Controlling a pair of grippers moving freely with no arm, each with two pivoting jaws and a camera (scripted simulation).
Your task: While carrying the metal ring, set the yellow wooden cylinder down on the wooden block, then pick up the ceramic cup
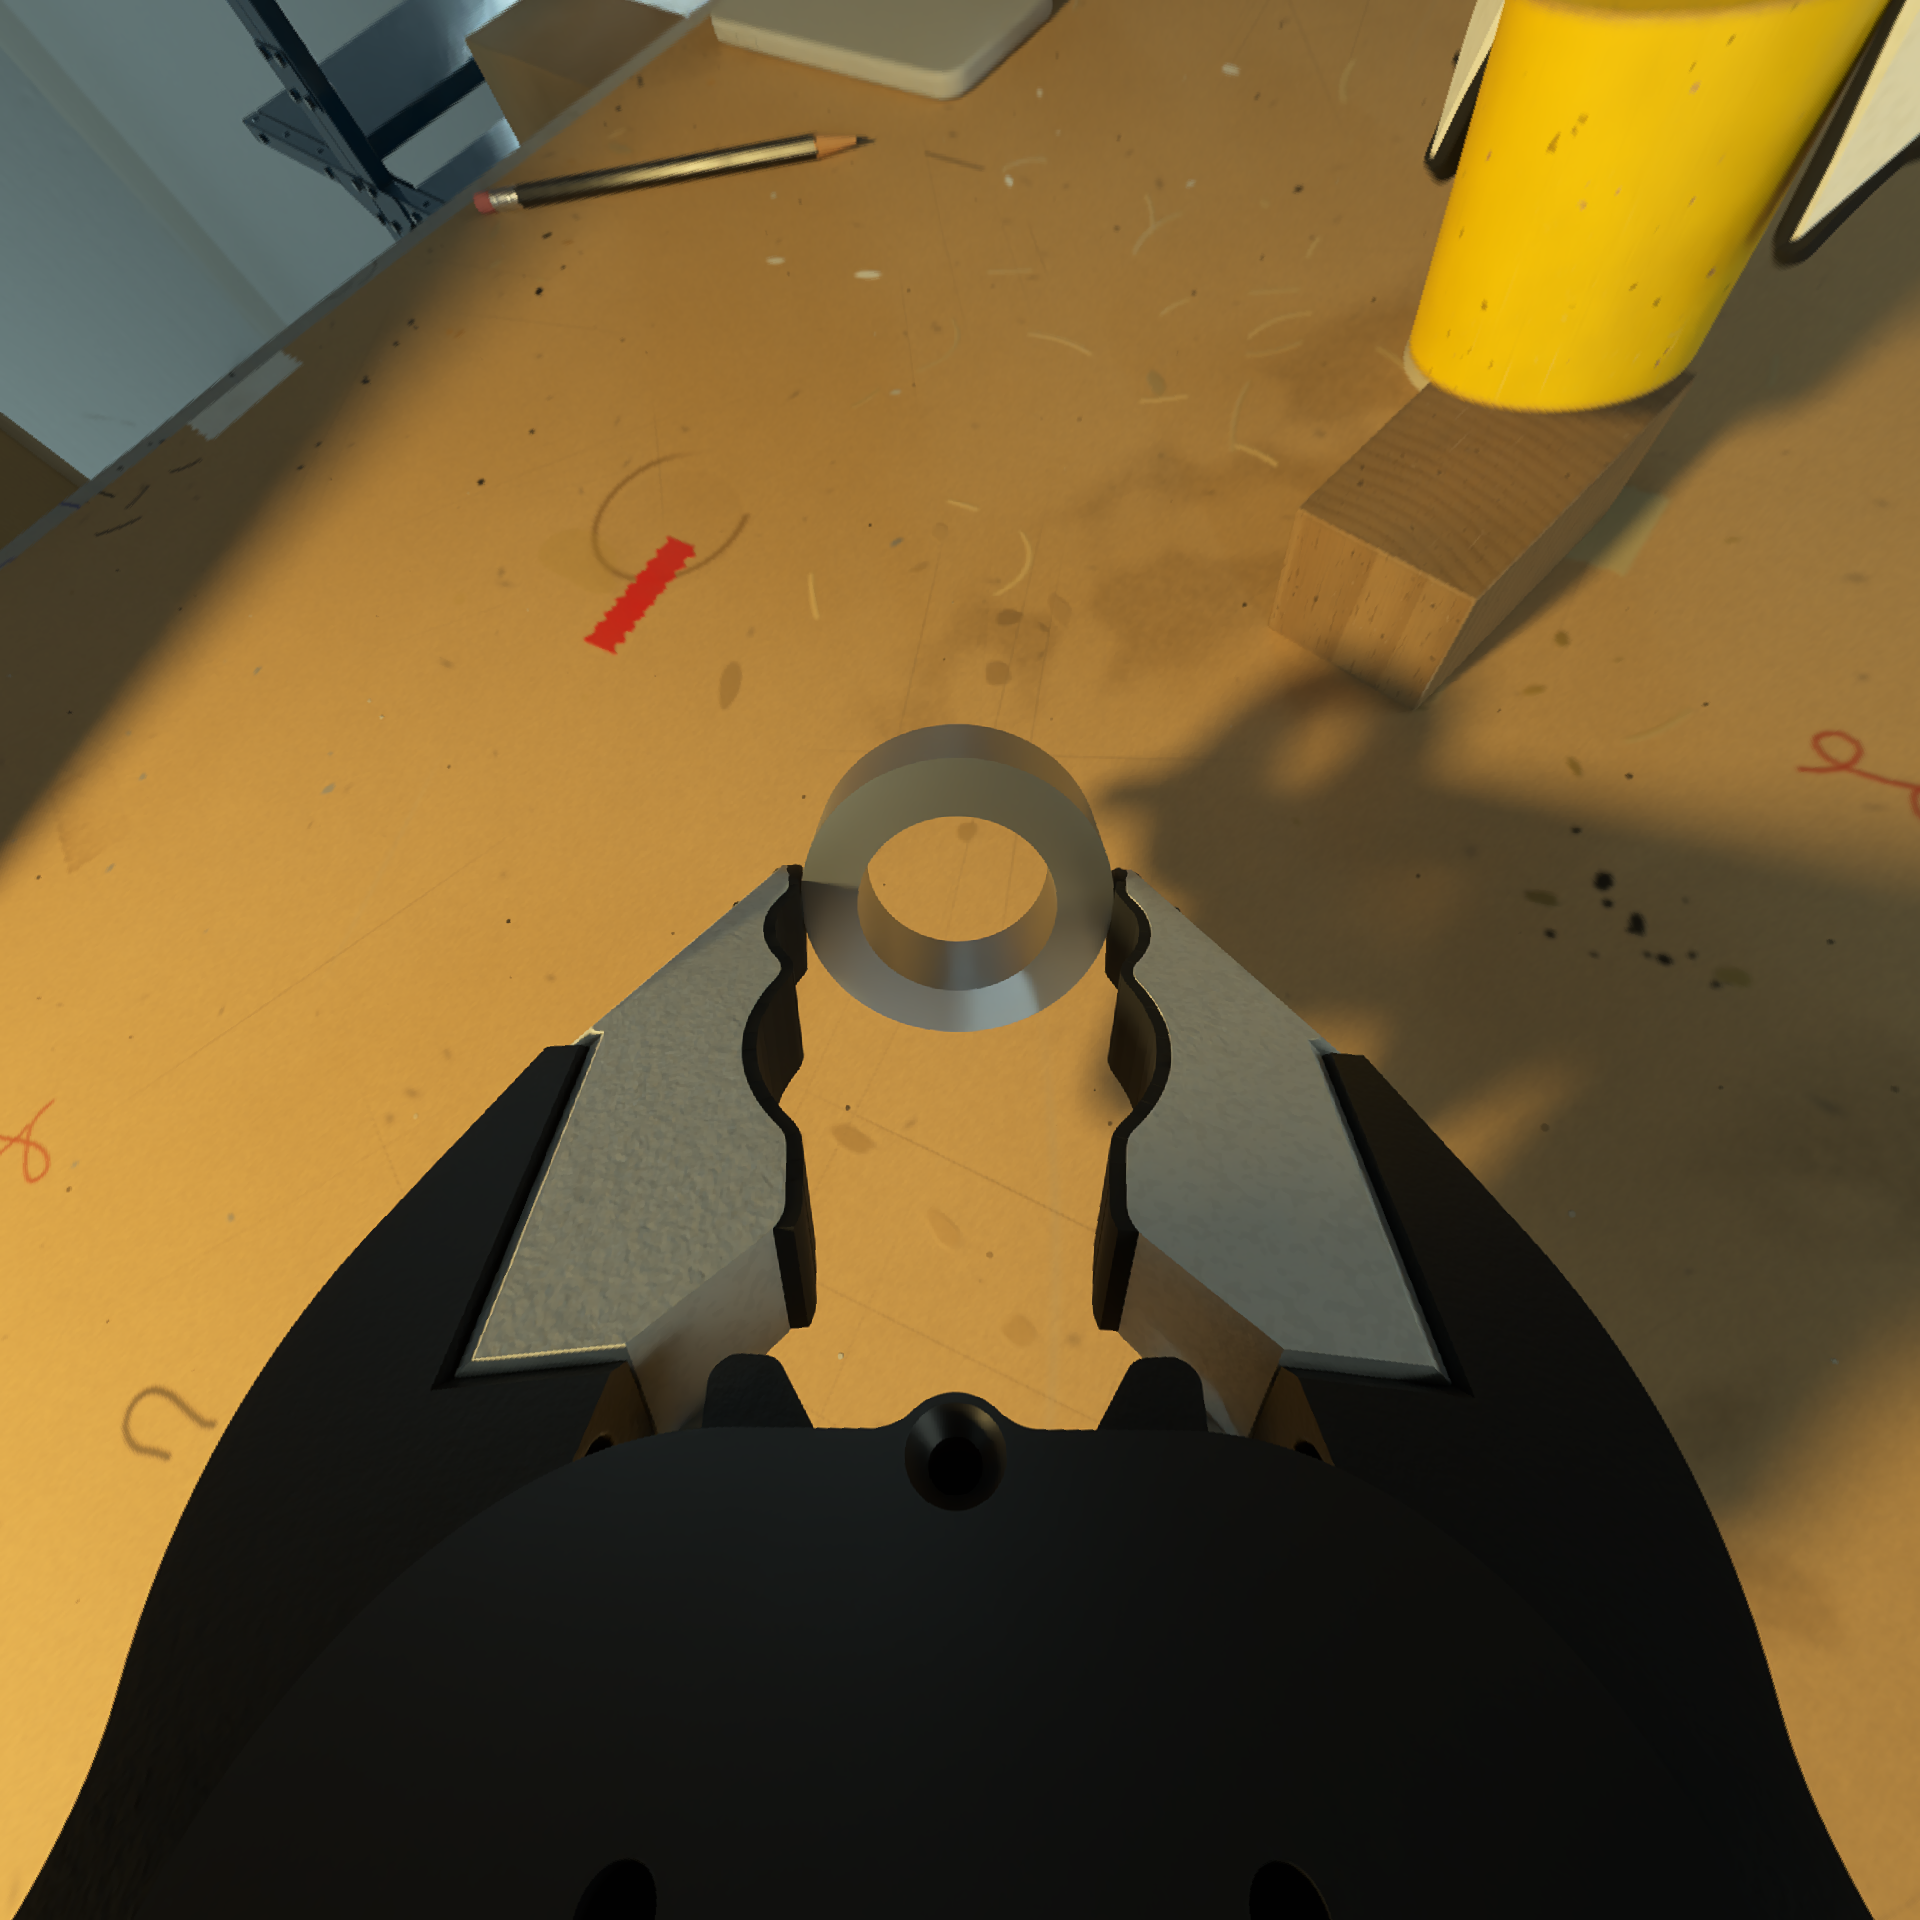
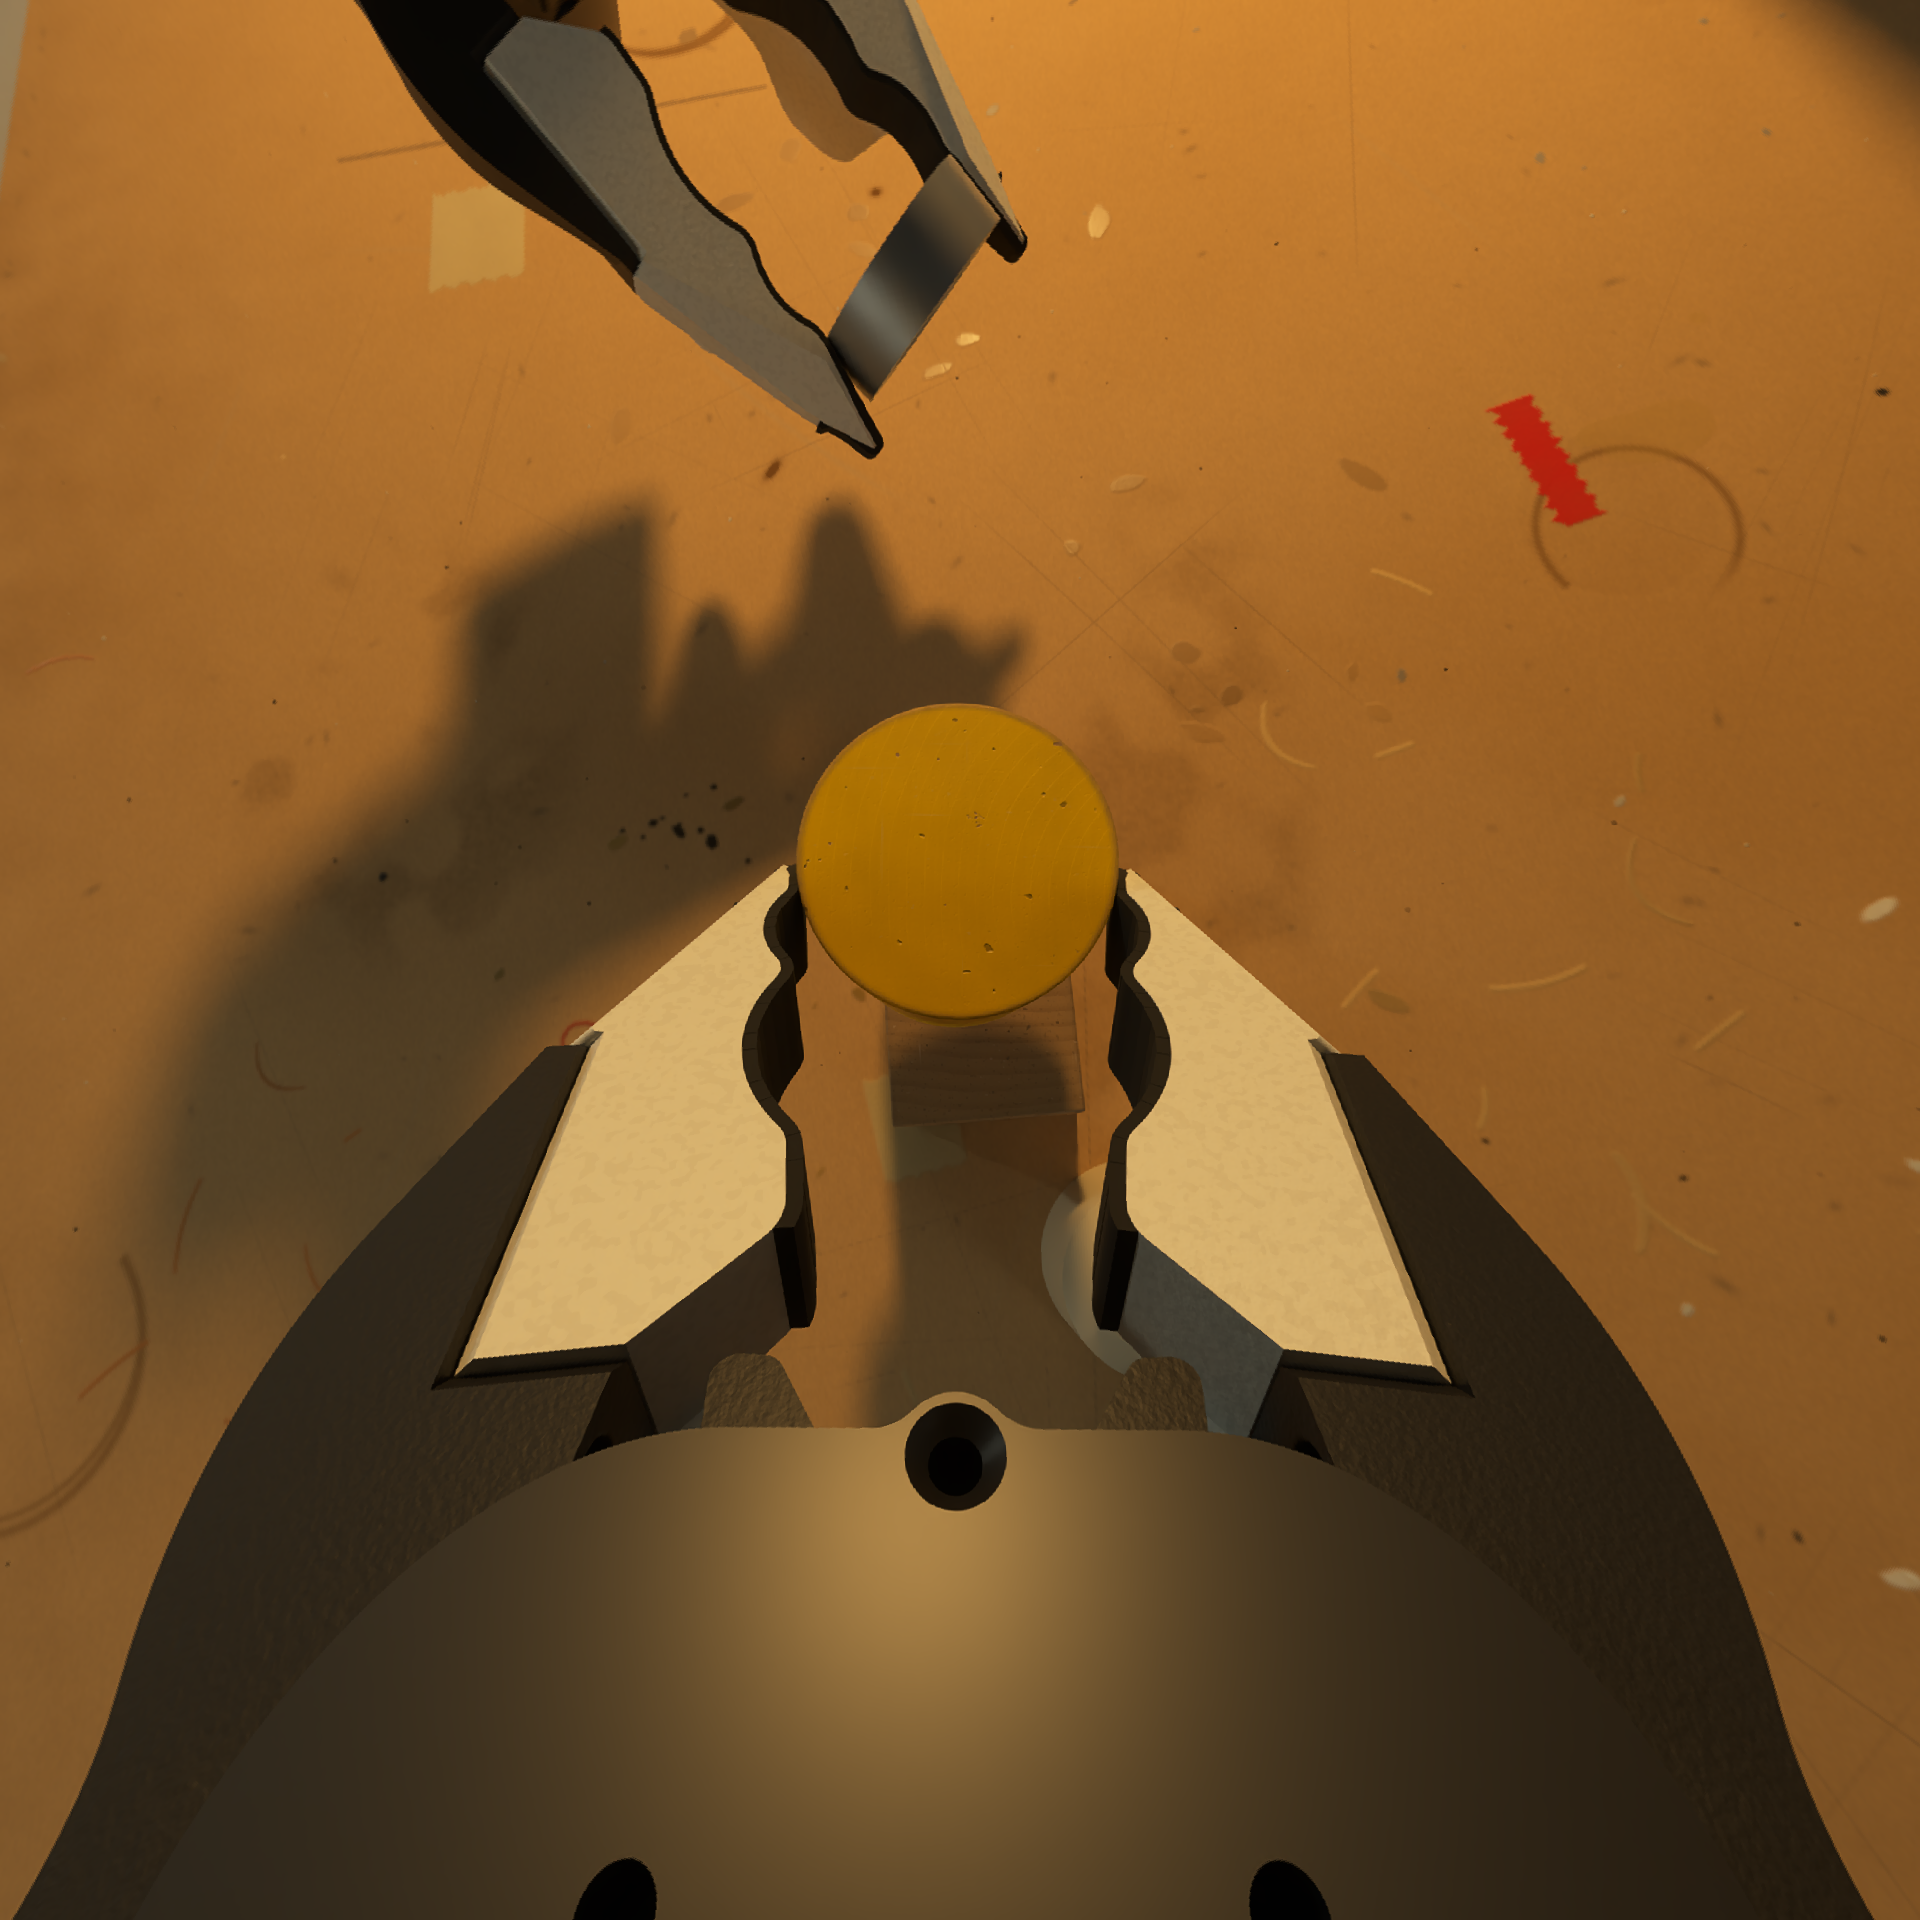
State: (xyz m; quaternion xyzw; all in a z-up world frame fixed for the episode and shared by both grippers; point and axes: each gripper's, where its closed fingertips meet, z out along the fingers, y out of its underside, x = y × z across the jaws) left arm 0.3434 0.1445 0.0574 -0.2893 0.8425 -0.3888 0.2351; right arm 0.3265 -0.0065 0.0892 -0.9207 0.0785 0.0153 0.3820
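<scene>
My left gripper (image 1: 956,904) is shut on the grey metal ring (image 1: 951,769) and holds it above the table. Both also show at the top of the right wrist view, the gripper (image 2: 935,338) with the ring (image 2: 904,291) between its tips. My right gripper (image 2: 956,894) is shut on the upright yellow wooden cylinder (image 2: 956,862), seen from above. In the left wrist view the cylinder (image 1: 1621,208) stands with its base against the top of the wooden block (image 1: 1455,530), the right gripper's fingers (image 1: 1839,156) still at its sides. The block (image 2: 982,1070) shows under the cylinder.
A pale round shape (image 2: 1065,1242) lies partly hidden behind my right finger; I cannot tell what it is. A pencil (image 1: 675,166) and a pale flat slab (image 1: 883,47) lie at the far side. A red tape strip (image 1: 639,592) is stuck to the table. The table edge (image 1: 260,353) runs along the left.
</scene>
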